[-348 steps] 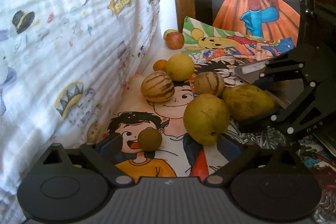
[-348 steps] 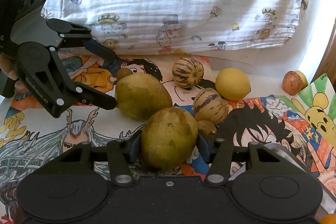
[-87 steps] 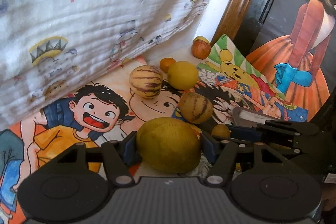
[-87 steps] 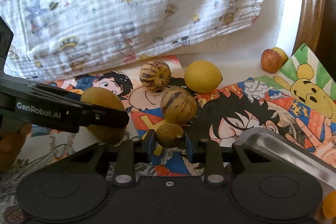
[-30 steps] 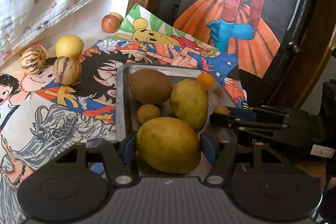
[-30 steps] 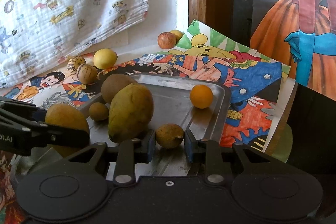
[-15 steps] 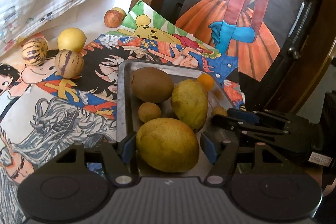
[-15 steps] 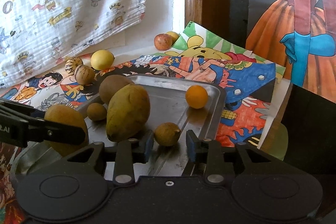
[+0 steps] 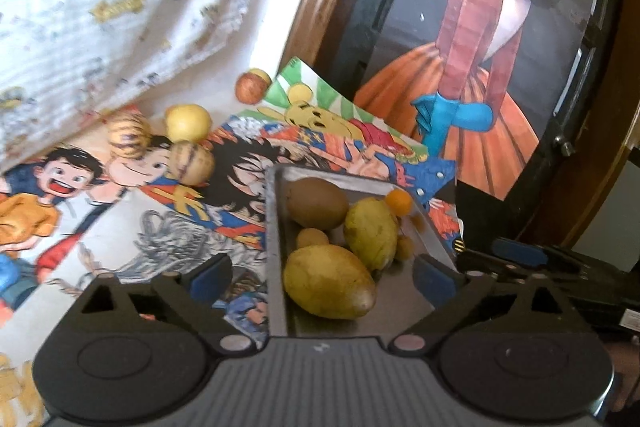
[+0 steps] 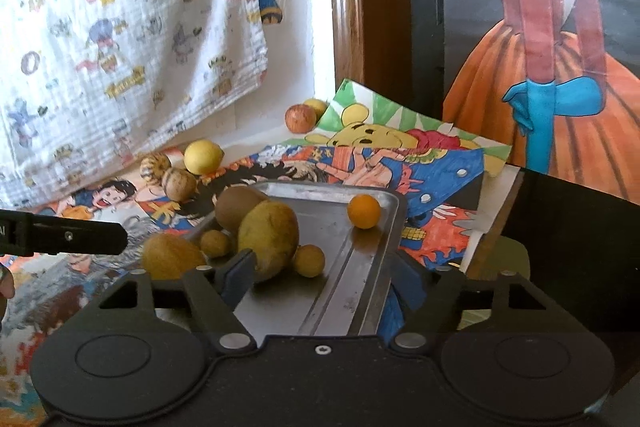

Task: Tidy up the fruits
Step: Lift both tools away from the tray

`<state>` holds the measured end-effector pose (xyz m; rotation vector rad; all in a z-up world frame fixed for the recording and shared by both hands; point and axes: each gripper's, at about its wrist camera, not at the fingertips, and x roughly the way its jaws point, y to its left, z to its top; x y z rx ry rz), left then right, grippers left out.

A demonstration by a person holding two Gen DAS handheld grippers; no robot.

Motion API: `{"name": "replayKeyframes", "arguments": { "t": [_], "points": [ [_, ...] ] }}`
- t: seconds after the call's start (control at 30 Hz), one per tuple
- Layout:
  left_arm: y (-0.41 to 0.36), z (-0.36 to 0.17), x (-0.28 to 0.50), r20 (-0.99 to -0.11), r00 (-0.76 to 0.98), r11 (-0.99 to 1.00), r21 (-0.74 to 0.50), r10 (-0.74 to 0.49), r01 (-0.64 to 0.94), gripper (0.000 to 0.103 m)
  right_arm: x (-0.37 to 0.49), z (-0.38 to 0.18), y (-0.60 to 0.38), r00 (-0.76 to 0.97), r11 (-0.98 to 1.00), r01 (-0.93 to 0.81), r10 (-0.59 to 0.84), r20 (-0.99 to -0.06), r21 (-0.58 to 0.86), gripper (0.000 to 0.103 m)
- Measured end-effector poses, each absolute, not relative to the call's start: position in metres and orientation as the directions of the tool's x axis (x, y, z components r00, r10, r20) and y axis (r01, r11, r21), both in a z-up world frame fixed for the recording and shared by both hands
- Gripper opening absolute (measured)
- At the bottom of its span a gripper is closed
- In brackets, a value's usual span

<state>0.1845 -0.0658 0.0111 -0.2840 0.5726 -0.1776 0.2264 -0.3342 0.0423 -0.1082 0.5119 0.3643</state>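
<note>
A metal tray (image 9: 274, 227) (image 10: 320, 211) holds several fruits. In the left wrist view my left gripper (image 9: 322, 275) stands open, its pads on either side of a large yellow mango (image 9: 330, 281) that lies on the tray's near end. Behind it sit a brown fruit (image 9: 318, 203), a green-yellow mango (image 9: 370, 233) and a small orange (image 9: 399, 201). My right gripper (image 10: 320, 273) is open too, just behind a small round fruit (image 10: 308, 260) resting on the tray beside the mango (image 10: 269, 237).
On the cartoon-print cover lie two striped melons (image 9: 126, 137) (image 9: 190, 157), a lemon (image 9: 188, 123) and an apple (image 9: 250, 87) near the wooden frame. A printed white cloth hangs at the left. The table edge and a dark drop lie right of the tray.
Both grippers have opened. The large mango has left the left jaws and the small round fruit has left the right jaws; both now lie on the tray. Both grippers have drawn back slightly.
</note>
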Motion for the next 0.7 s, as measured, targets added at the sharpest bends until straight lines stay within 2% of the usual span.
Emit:
{"name": "replayKeyframes", "arguments": {
  "t": [0.37, 0.7],
  "points": [
    [-0.05, 0.023, 0.128, -0.539, 0.823, 0.972, -0.225, -0.176, 0.06, 0.102, 0.156, 0.066, -0.328, 0.826, 0.94, -0.34, 0.305, -0.473, 0.014, 0.099],
    [-0.036, 0.016, 0.087, -0.605, 0.785, 0.984, -0.175, -0.131, 0.029, 0.102, 0.099, 0.062, -0.311, 0.803, 0.948, -0.315, 0.289, -0.522, 0.041, 0.102]
  ]
}}
